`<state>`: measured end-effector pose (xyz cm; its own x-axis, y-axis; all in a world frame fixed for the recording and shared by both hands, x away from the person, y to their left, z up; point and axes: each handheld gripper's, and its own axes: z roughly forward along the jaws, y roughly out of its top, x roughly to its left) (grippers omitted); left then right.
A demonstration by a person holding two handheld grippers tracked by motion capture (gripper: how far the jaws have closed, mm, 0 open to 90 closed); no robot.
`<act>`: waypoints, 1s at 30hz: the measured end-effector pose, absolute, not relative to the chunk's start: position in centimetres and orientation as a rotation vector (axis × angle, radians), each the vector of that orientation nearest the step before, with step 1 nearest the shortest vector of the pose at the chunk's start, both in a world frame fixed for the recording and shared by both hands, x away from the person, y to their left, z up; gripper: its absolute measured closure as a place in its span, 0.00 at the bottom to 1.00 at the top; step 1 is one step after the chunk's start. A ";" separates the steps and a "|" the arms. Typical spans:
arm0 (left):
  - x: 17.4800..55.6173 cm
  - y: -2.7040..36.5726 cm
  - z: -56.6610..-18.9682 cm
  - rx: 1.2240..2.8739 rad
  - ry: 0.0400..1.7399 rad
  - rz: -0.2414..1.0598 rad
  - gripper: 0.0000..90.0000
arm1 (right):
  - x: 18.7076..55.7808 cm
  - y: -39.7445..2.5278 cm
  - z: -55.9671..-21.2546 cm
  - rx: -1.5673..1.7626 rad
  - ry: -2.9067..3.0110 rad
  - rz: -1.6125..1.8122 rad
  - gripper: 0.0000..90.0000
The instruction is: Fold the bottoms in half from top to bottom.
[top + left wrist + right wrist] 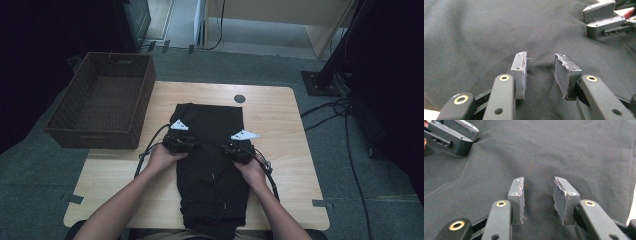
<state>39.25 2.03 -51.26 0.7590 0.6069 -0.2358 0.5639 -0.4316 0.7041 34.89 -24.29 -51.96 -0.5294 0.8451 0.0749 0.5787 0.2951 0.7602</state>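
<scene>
Both forearms reach in from the near edge of the table (280,107), hands side by side over the black garment (212,165) spread lengthwise down the table's middle. Left gripper (540,66) and right gripper (538,191) hold low over the cloth, jaws parted, nothing between the pads. Wicker basket (102,100) sits at the table's left corner.

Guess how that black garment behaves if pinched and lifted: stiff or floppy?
Probably floppy: the black garment lies flat on the table with soft creases, so it should drape. Likely light, being thin cloth. Both the left hand-held gripper and the right hand-held gripper stand open over it.
</scene>
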 end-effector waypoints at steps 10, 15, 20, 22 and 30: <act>36.6 2.3 -51.2 2.144 0.859 0.020 0.66 | 32.0 -24.4 -51.9 1.277 2.247 1.102 0.69; 35.9 2.3 -51.2 2.152 0.837 0.024 0.65 | 30.5 -24.4 -51.8 1.276 2.269 1.097 0.69; 36.6 2.3 -50.7 2.142 0.837 0.028 0.64 | 31.0 -25.1 -51.6 1.285 2.262 1.130 0.73; 37.2 2.5 -50.2 2.128 0.837 0.045 0.64 | 31.9 -25.5 -51.3 1.316 2.266 1.157 0.71; 41.2 3.8 -49.9 2.115 0.878 0.108 0.61 | 36.0 -27.1 -50.9 1.331 2.241 1.155 0.64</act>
